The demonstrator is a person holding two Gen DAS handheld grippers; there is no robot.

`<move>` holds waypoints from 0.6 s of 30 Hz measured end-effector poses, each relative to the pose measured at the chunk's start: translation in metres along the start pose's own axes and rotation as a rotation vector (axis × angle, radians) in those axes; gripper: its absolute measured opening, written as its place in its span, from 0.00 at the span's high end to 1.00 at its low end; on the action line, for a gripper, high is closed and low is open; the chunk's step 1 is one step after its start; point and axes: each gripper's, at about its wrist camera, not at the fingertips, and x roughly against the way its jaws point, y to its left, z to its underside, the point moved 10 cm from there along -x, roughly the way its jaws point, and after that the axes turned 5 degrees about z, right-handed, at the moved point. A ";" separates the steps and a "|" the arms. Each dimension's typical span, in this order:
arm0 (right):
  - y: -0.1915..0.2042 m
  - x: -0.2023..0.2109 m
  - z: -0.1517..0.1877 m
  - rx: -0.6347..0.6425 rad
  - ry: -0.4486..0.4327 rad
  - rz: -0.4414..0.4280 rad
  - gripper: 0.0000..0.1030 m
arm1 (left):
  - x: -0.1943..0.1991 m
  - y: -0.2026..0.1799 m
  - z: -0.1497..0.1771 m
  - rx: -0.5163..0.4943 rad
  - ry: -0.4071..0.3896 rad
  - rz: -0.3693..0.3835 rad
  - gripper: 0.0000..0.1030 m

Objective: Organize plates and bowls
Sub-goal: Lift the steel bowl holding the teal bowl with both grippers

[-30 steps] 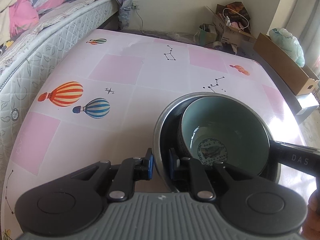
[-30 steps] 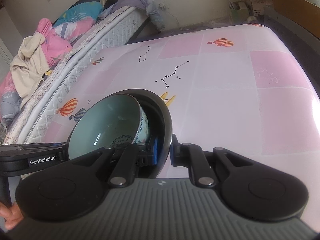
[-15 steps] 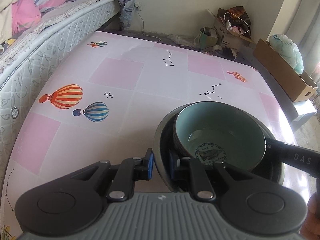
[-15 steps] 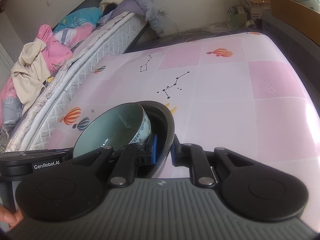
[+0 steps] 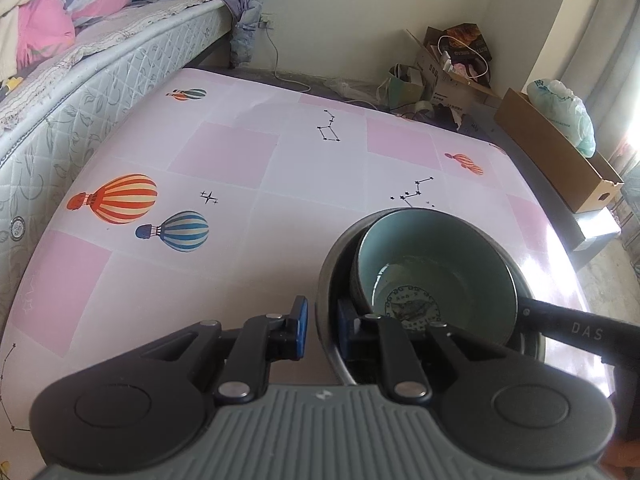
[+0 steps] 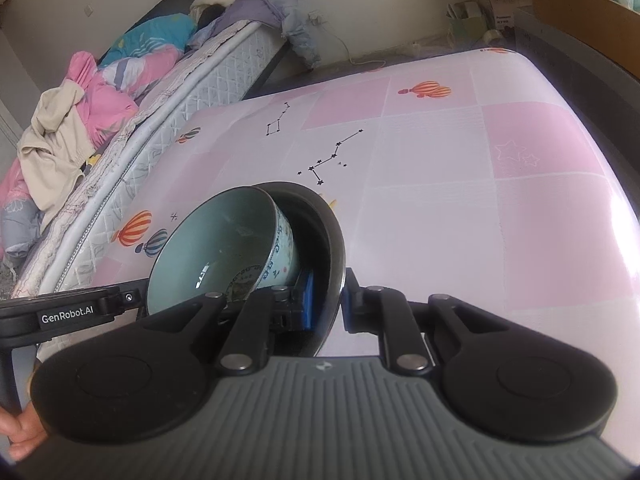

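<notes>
You held the plate (image 5: pixel 325 280) from both sides over the near right part of the table (image 5: pixel 240 168). The bowl (image 5: pixel 436 256) sat inside the plate, and it leaned to the plate's left side. Your left gripper (image 5: pixel 322 330) had the near left rim of the plate between its fingers. Its jaws were opening, and the outer pad stood a little apart from the rim. Your right gripper (image 6: pixel 328 304) pinched the right rim of the plate, one pad inside and one pad outside. I cannot tell if the plate touched the table. The bed (image 5: pixel 100 92) stood just left of the table.
</notes>
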 end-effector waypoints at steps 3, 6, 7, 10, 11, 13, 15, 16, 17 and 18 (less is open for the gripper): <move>-0.005 -0.004 -0.004 -0.022 -0.014 -0.003 0.86 | -0.010 0.000 0.001 0.001 0.024 0.001 0.80; -0.003 -0.008 -0.007 -0.006 -0.022 0.011 0.86 | -0.013 -0.003 0.001 -0.013 0.014 -0.004 0.86; -0.002 -0.009 -0.008 0.006 -0.027 0.018 0.86 | -0.013 -0.004 0.001 -0.016 0.008 -0.011 0.87; 0.001 -0.008 -0.007 0.039 -0.034 0.038 0.86 | -0.012 -0.006 0.002 -0.025 -0.005 -0.032 0.86; 0.002 -0.008 -0.006 0.048 -0.037 0.043 0.86 | -0.011 -0.006 0.003 -0.024 -0.007 -0.034 0.86; 0.003 -0.007 -0.006 0.062 -0.044 0.051 0.86 | -0.009 -0.007 0.003 -0.030 -0.016 -0.039 0.86; 0.004 -0.005 -0.005 0.079 -0.053 0.055 0.86 | -0.006 -0.008 0.004 -0.035 -0.025 -0.043 0.86; 0.005 -0.003 -0.005 0.088 -0.058 0.058 0.86 | -0.005 -0.008 0.004 -0.032 -0.025 -0.044 0.86; 0.006 -0.002 -0.005 0.097 -0.061 0.061 0.86 | -0.004 -0.008 0.004 -0.029 -0.028 -0.045 0.86; 0.007 -0.002 -0.006 0.103 -0.065 0.062 0.86 | -0.004 -0.007 0.004 -0.030 -0.029 -0.046 0.86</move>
